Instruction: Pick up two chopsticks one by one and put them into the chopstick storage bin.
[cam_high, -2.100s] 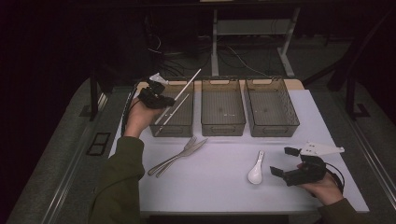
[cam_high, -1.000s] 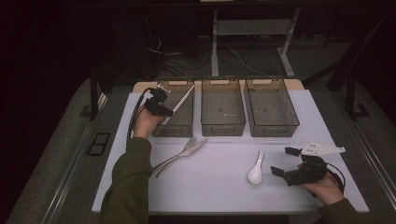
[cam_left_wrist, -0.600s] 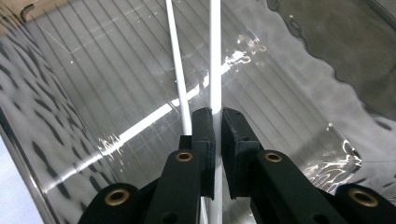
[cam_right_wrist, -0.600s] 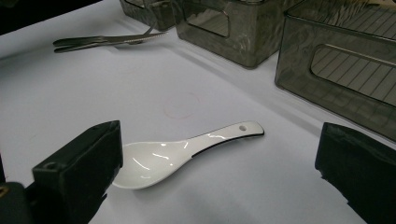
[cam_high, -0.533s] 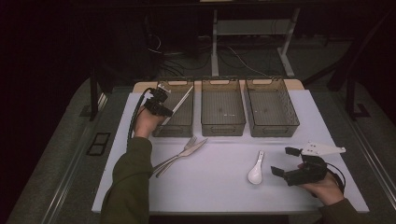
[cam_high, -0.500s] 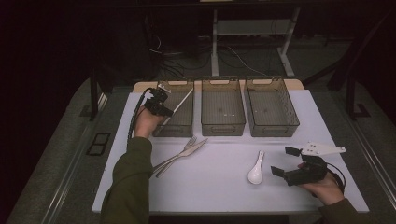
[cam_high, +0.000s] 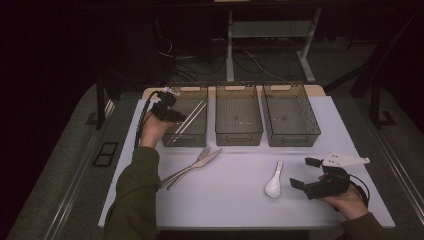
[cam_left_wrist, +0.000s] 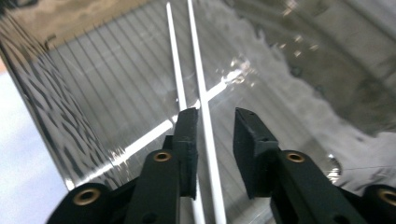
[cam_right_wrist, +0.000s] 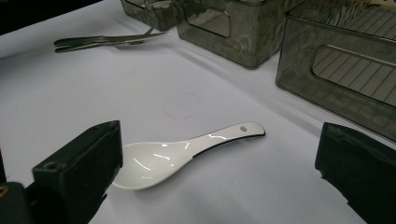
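The two thin silver metal chopsticks (cam_left_wrist: 201, 102) are lying inside the leftmost smoky plastic bin (cam_high: 199, 92), where the left gripper (cam_left_wrist: 215, 130), its jaws just opening, is releasing them, suggesting placement is done, while the right gripper (cam_right_wrist: 219, 182) is waiting wide open near the white ceramic spoon (cam_right_wrist: 182, 151).

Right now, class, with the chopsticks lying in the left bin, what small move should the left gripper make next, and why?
Probably lift the left gripper straight up out of the left bin. Its jaws have just been opening, and the chopsticks rest on the bin floor, one between the parted pads. The fork and knife wait on the table.
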